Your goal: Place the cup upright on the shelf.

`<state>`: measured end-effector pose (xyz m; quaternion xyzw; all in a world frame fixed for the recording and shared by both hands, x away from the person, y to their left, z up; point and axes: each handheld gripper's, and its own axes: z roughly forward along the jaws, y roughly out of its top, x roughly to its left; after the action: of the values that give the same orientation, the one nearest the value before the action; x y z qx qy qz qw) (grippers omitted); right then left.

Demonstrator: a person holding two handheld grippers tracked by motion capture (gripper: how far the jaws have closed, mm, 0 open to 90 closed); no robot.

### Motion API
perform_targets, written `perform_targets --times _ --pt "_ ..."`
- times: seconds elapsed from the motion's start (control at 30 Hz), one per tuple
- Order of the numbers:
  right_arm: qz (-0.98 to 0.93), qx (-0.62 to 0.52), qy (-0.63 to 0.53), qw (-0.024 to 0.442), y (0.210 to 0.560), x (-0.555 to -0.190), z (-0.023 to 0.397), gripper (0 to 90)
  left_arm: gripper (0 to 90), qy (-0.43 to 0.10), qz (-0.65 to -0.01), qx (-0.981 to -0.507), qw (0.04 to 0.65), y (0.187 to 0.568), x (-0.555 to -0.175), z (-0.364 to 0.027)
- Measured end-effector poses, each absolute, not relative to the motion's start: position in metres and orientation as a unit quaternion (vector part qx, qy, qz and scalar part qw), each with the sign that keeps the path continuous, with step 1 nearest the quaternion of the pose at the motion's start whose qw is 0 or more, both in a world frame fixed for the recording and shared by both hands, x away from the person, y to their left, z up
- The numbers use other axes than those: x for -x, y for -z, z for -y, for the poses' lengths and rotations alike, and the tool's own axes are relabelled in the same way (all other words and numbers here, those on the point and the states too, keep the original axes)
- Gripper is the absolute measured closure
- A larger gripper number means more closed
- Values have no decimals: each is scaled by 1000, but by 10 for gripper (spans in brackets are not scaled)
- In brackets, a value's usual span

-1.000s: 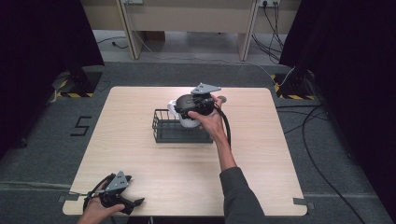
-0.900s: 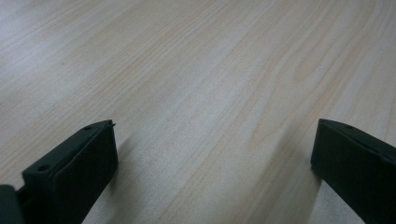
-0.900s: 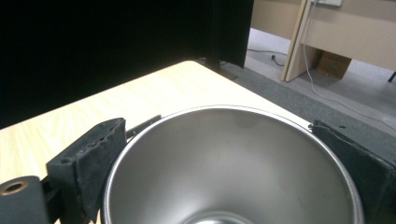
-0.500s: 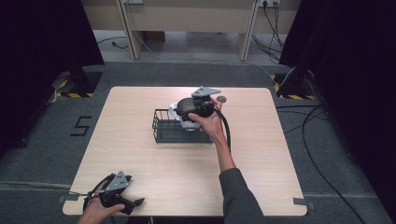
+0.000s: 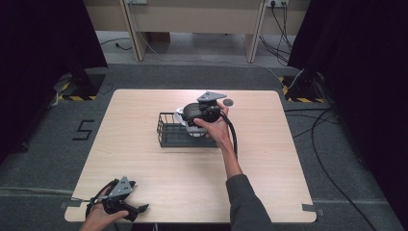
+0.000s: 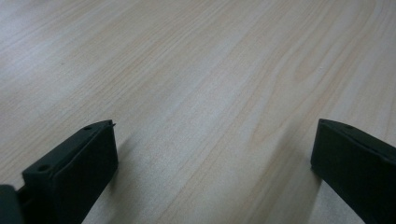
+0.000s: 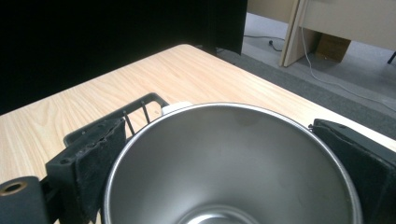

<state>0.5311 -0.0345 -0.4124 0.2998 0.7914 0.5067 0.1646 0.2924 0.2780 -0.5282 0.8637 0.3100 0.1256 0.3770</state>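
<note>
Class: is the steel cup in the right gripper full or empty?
Empty: the right gripper view looks into the steel cup and shows bare metal down to its bottom.

Even, soft overhead light falls on the bench (image 5: 144, 159), while dark curtains at both sides swallow detail. The high view is slightly soft and grainy. In the left gripper view, faint shadows spread beside the jaws. The steel bowl (image 7: 233, 158) shows dull, smooth reflections, no harsh glare.
</note>
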Motion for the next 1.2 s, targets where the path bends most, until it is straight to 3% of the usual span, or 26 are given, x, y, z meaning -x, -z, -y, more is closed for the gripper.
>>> perform_targets --times 1.1,1.17,1.2 --pt "-789 -283 -497 223 417 -520 34 58 0 -125 -310 -864 377 528 -292 -278" --pt "-785 -278 -505 227 415 -519 35 91 0 -125 -309 -864 376 528 -292 -278" --pt "-778 -277 -517 224 413 -518 36 154 0 -125 -310 -864 377 528 -292 -278"
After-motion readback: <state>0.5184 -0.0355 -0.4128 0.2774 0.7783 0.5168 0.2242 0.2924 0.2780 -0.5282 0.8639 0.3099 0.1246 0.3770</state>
